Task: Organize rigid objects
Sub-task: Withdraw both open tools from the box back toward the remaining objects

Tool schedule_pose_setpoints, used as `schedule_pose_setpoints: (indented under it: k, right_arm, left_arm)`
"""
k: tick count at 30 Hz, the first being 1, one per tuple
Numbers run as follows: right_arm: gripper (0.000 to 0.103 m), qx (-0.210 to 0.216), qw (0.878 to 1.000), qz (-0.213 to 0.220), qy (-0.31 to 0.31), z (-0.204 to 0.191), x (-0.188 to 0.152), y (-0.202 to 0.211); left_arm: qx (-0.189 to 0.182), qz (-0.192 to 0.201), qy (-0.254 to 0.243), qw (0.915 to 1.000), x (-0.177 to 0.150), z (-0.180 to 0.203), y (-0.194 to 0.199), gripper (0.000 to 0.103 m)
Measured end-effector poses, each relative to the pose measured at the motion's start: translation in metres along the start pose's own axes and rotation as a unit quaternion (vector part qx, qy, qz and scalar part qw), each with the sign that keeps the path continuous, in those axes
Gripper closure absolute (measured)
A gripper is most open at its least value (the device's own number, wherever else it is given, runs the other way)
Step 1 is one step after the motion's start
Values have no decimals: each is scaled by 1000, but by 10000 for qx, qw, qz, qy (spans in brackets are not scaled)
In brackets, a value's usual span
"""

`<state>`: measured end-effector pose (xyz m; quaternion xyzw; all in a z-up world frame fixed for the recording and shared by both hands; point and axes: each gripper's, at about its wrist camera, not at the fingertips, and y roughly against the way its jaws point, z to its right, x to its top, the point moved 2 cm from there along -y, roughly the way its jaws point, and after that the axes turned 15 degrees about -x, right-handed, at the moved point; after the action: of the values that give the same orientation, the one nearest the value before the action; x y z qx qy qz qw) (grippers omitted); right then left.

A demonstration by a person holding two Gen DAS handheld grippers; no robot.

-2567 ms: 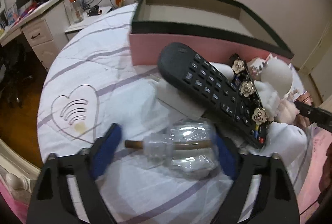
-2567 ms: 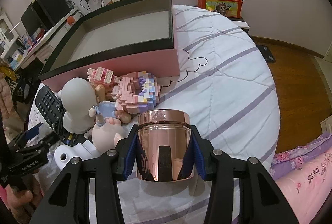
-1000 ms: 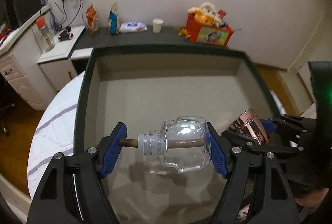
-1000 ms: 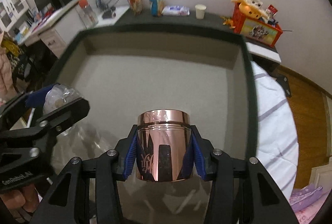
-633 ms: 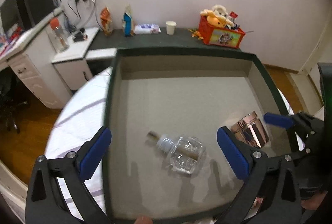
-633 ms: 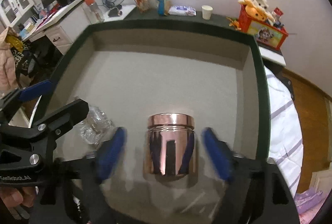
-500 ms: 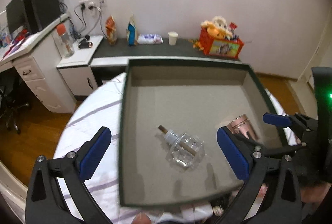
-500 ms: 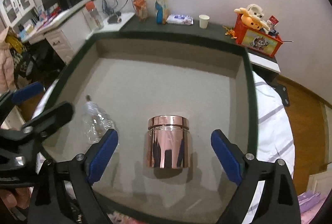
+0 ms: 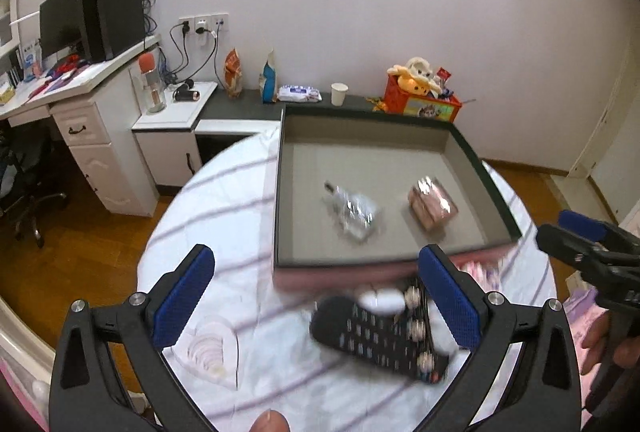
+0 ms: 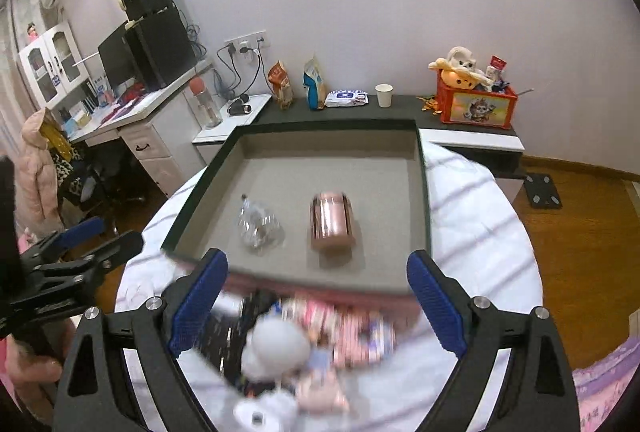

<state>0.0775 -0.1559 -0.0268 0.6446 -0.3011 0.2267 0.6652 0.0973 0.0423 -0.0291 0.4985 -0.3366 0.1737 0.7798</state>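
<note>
Both claws gape empty — left claw (image 9: 316, 302), right claw (image 10: 318, 302) — while clear bottle (image 10: 258, 226) and copper jar (image 10: 332, 224) rest inside the box (image 10: 424, 192).

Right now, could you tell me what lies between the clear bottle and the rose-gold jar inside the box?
Nothing: only bare grey box floor separates the clear bottle from the rose-gold jar, clearest in the right wrist view.

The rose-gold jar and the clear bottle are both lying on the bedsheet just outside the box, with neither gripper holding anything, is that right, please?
Not quite: the rose-gold jar and the clear bottle are inside the box, on its grey floor, not on the bedsheet. The right wrist view shows this. The rest holds: the left gripper and the right gripper are open and empty.
</note>
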Motion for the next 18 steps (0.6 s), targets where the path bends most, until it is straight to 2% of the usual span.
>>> schedule_pose_setpoints:
  k: [3,8,18]
  right_arm:
    - [10,-103,9999,-38,-90,5,-21,11]
    - [10,-283,9993,-135,-207,8,-52,21]
    - [10,-371,9988,-211,-251,5,-90,33]
  left_arm:
    - [-17,-50,25,10000,-21,6,8,0]
    - [159,-30,-7,9999,-45,14,24,0]
    - [318,-75,-35,9995,-70,19,41,0]
